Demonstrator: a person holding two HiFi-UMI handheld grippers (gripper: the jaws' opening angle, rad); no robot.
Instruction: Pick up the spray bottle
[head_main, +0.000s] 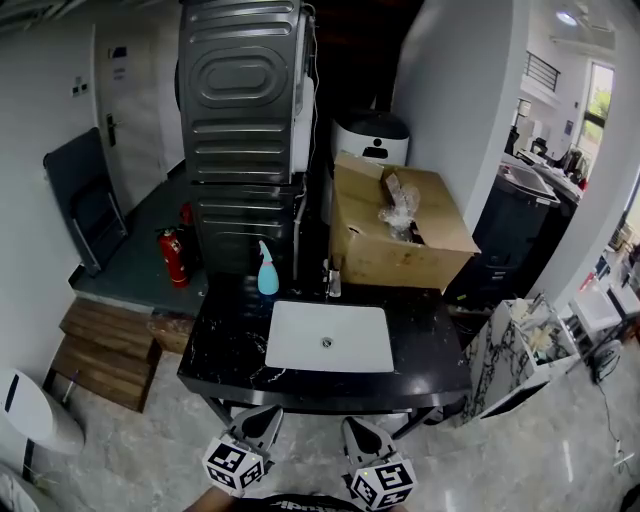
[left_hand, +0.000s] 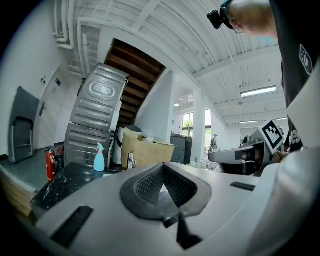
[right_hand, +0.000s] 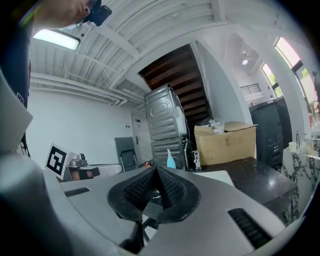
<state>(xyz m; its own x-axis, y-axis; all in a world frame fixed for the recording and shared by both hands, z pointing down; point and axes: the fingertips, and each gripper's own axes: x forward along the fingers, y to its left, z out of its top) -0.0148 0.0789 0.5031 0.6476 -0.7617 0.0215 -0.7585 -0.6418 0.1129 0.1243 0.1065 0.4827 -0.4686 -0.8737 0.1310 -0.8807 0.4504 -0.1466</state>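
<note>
The spray bottle (head_main: 267, 270) is light blue with a pale trigger head. It stands upright on the black marble counter (head_main: 225, 350), behind the white sink's (head_main: 330, 337) back left corner. It also shows small and far off in the left gripper view, where the spray bottle (left_hand: 99, 159) is left of the jaws, and in the right gripper view, where the spray bottle (right_hand: 171, 160) is just above them. My left gripper (head_main: 262, 420) and right gripper (head_main: 358, 430) hover side by side at the counter's near edge, both shut and empty, well short of the bottle. Up close, the left gripper (left_hand: 163, 165) and the right gripper (right_hand: 156, 169) each show their pads meeting.
A faucet (head_main: 332, 281) stands behind the sink, right of the bottle. An open cardboard box (head_main: 395, 228) sits at the counter's back right. A stacked grey washer (head_main: 243, 120) rises behind the bottle. A red fire extinguisher (head_main: 175, 256) and wooden steps (head_main: 105, 350) are on the left.
</note>
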